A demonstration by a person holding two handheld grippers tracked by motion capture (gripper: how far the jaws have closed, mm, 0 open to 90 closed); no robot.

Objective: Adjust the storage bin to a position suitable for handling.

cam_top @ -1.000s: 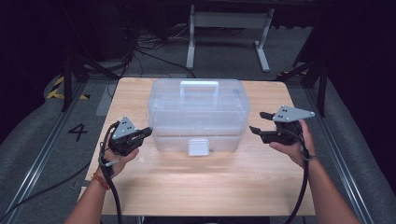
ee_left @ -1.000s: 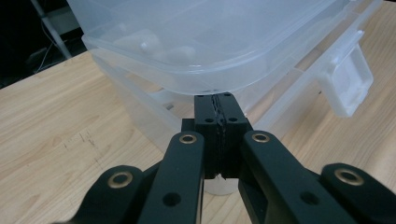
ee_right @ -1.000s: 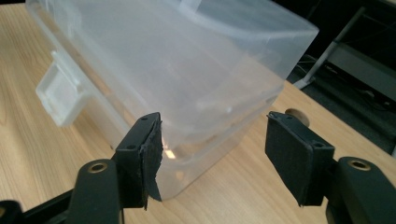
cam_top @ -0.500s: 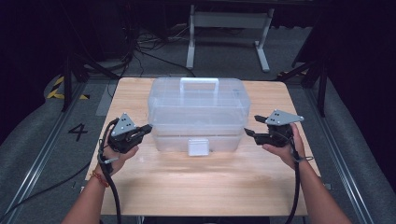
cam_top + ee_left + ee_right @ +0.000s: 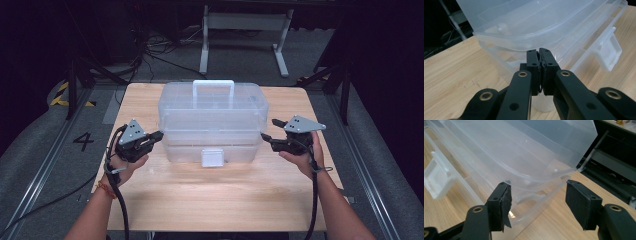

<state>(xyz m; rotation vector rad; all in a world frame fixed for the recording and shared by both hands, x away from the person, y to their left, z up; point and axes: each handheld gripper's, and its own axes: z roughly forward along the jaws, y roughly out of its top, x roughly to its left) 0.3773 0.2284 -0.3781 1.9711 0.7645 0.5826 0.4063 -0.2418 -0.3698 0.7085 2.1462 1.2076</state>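
Jaws of your left gripper (image 5: 540, 53) are pressed together, tips just beside the left end of the clear plastic lidded storage box (image 5: 212, 117). Your right gripper (image 5: 536, 195) has its 2 jaws apart, the box's right corner lying between them, unpinched, on the wooden table (image 5: 225, 195).

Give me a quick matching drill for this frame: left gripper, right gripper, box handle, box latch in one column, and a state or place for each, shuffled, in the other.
Things:
1. left gripper
2. right gripper
3. handle of the clear plastic box
4. white latch

States or places:
A. on the box's front wall, facing the person
B. jaws apart, at the box's end corner
C. on top of the lid, standing up
D. jaws shut, nothing between them

Pairs: 1-D, 2-B, 3-C, 4-A
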